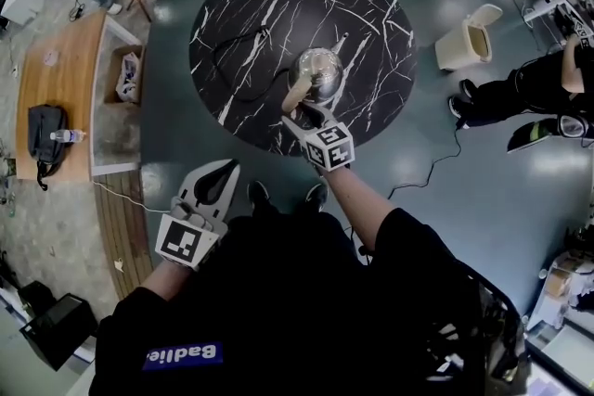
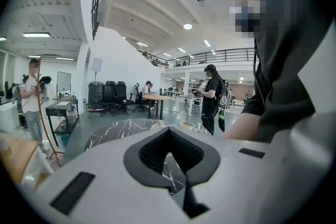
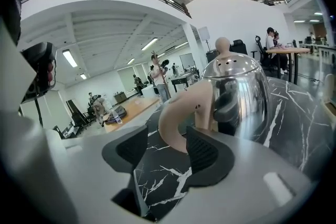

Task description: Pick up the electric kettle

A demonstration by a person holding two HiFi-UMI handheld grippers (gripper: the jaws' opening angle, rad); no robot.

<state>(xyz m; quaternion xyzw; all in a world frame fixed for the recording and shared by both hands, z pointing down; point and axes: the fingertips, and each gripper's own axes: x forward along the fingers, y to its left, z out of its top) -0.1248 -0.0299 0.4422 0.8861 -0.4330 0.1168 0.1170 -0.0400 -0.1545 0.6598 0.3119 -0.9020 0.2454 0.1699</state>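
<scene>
Jaws apart, the right gripper [image 3: 168, 138] flanks the beige handle [image 3: 181, 113] of the electric kettle [image 3: 239, 89] on 1 marble table [image 1: 260, 5]. The left gripper [image 2: 169, 132] hangs closed, empty.

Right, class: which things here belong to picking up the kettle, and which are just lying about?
Job: kettle, handle, right gripper, table.
Lying about: bin, bag, bottle.

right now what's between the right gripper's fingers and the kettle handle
Nothing but bare marble tabletop. The right gripper view shows it between the right gripper's open fingers, with the electric kettle's beige handle at their tips, unclamped.
</scene>
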